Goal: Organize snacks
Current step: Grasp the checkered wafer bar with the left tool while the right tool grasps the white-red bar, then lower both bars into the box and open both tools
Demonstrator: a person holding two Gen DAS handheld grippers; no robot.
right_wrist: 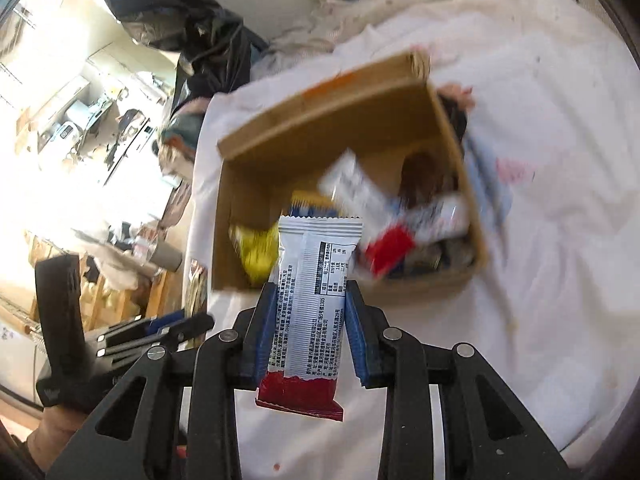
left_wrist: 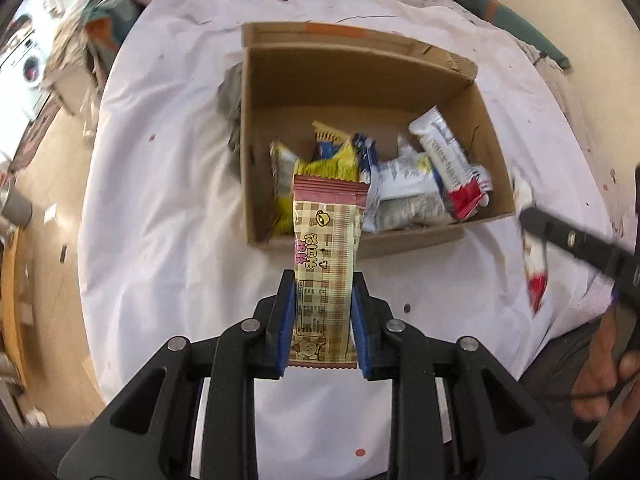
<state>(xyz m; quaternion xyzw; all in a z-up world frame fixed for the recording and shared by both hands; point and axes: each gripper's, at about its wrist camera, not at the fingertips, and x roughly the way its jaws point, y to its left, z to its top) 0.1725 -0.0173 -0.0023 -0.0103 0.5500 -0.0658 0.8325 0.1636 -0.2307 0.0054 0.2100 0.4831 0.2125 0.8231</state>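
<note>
My left hand-held gripper (left_wrist: 322,300) clamps a checked beige snack bar (left_wrist: 325,264) | my right hand-held gripper (right_wrist: 310,320) clamps a white-and-red snack bar (right_wrist: 310,304) | both above the cardboard box (left_wrist: 360,76) of snacks

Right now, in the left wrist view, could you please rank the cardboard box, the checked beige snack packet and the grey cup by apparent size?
1. Brown cardboard box: largest.
2. Checked beige snack packet: smaller, though nearness to the camera inflates it.
3. Grey cup: smallest, partly cut off at the edge.
</note>
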